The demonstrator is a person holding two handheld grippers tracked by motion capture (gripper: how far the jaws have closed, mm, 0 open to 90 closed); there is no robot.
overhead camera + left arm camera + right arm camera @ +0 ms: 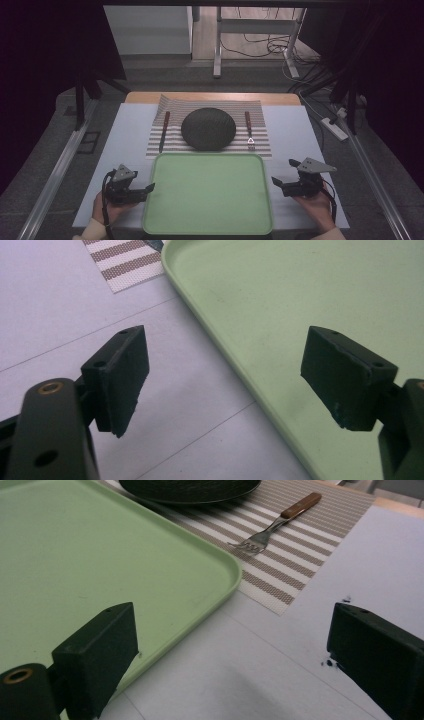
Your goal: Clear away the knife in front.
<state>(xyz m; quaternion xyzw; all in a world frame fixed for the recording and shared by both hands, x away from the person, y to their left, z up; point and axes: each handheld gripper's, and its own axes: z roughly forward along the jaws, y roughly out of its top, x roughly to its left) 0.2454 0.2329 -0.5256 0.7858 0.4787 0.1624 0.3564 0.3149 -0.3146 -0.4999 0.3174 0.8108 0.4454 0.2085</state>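
Note:
A light green tray (207,192) lies on the white table cover near the front edge. My left gripper (142,192) sits at the tray's left side, open, its jaws straddling the tray's left rim (225,357) with nothing held. On the tray's right side my right gripper (282,184) is open too, one jaw over the tray's right edge (220,587), the other over the white cover. Behind the tray a dark round plate (208,128) rests on a striped placemat (172,142), with a knife (164,131) at its left and a fork (249,131) at its right.
The white cover (127,135) spreads on both sides of the placemat. The wooden table edge (145,97) shows at the back. Beyond the table are desk legs and cables (260,47) on the floor.

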